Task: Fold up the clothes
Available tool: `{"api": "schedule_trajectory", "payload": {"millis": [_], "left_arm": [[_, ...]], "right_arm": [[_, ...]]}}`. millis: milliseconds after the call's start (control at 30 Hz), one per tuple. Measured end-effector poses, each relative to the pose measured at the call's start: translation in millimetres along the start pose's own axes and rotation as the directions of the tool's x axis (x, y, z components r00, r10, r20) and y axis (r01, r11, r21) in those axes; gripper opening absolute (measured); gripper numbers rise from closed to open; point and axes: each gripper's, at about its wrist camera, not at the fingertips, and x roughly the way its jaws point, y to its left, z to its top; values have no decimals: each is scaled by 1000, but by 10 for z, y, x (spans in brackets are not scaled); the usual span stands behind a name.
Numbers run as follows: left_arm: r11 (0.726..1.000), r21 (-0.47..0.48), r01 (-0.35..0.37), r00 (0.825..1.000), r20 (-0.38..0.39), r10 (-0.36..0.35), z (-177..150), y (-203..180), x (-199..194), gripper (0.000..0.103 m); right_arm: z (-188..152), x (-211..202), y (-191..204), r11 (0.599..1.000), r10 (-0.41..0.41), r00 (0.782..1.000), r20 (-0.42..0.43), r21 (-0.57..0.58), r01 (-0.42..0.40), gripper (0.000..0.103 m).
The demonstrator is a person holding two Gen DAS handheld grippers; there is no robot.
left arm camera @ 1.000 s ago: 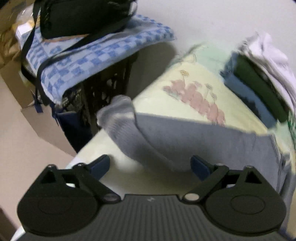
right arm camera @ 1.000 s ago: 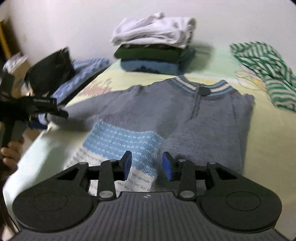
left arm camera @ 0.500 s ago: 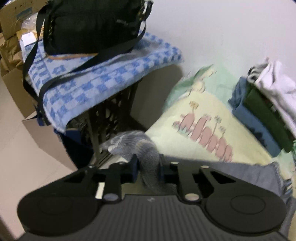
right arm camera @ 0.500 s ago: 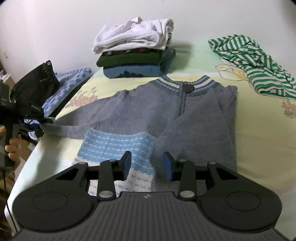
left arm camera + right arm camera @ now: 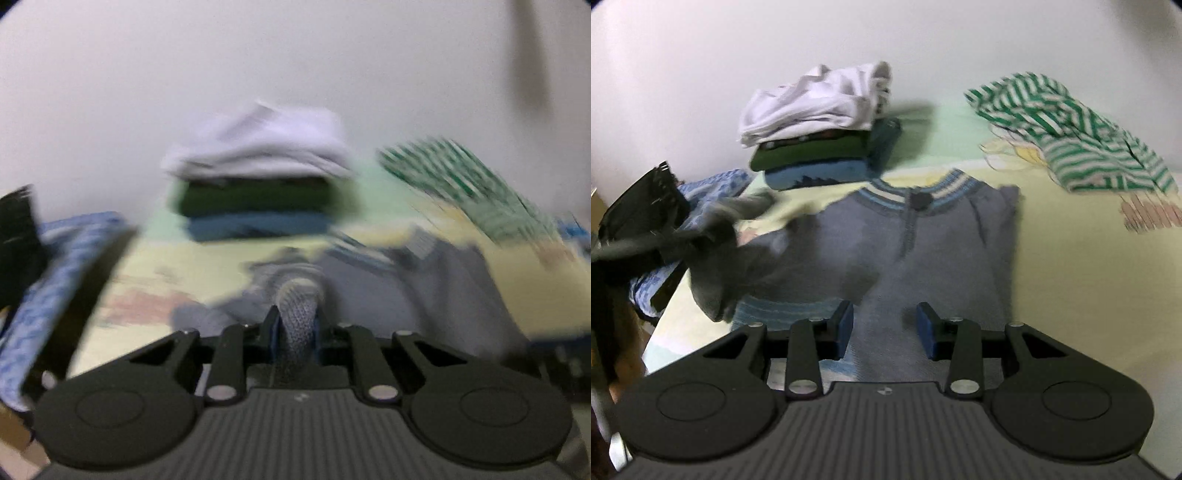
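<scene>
A grey knit sweater [image 5: 923,251] with a blue-and-white striped collar and hem band lies flat on the bed. My left gripper [image 5: 295,325] is shut on the cuff of its left sleeve [image 5: 298,306], which pokes up between the blue pads. In the right wrist view that gripper [image 5: 668,240] is a dark blur at the left, with the sleeve [image 5: 713,273] lifted off the bed and hanging from it. My right gripper [image 5: 884,325] hovers over the sweater's lower front, jaws apart with nothing between them.
A stack of folded clothes [image 5: 820,147], white on green on blue, stands at the wall. A green-and-white striped garment [image 5: 1071,136] lies crumpled at the back right. Left of the bed, a black bag [image 5: 646,199] rests on a blue checked cloth [image 5: 713,188].
My left gripper closed on the sleeve cuff at the bed's left edge, then swung round toward the sweater, lifting the sleeve. The right gripper shifted only slightly.
</scene>
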Motion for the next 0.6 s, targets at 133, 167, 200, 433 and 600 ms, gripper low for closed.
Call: {"api": "schedule_trajectory", "payload": {"millis": [133,167,200,433,600], "left_arm": [[994,97,47,996,-77,-39,-240,-288,137,38],[991,118,59,995,-86,-49,-293,-323,134,41],[987,141,72,995,-79,-61,-341,-343,85,49],[955,284,89,996,2,-93,-617,-275,-381,85],[957,288,39,999,-35,-30,-740,-209,-368,86]], "right_arm": [[31,-48,-162,1000,-14,1000,8,6,14,42],[47,-55,-207,1000,-14,1000,10,10,14,43],[74,-44,-256,1000,-7,1000,8,26,6,43],[351,312,-167,990,131,991,-37,65,-128,47],[379,669,482,976,173,982,-74,-124,-181,54]]}}
